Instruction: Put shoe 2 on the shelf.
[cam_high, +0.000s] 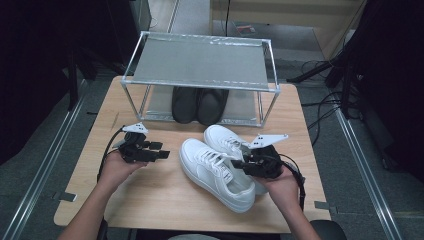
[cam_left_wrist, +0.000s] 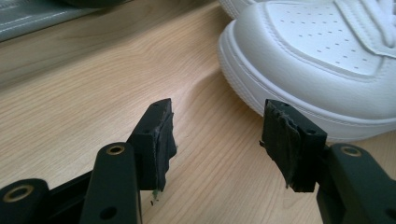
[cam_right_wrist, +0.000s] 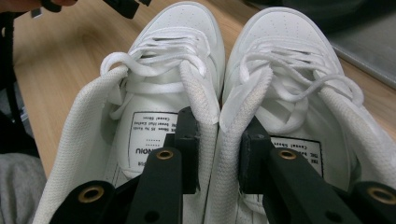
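Right of centre on the worktop (cam_high: 150, 200), the right tongs (cam_right_wrist: 218, 154) pinch both white sneakers' (cam_high: 216, 170) inner collars together, while the left tongs (cam_left_wrist: 217, 140) stand spread, empty, beside a toe.

Light falls from overhead, bright on the table (cam_high: 150, 200), while the room on the far left and far right lies in deep shade. The white shoes (cam_high: 215, 170) look nearly washed out, with soft shadows beneath them. In both gripper views the near black jaws are slightly blurred, and the far edges soften.
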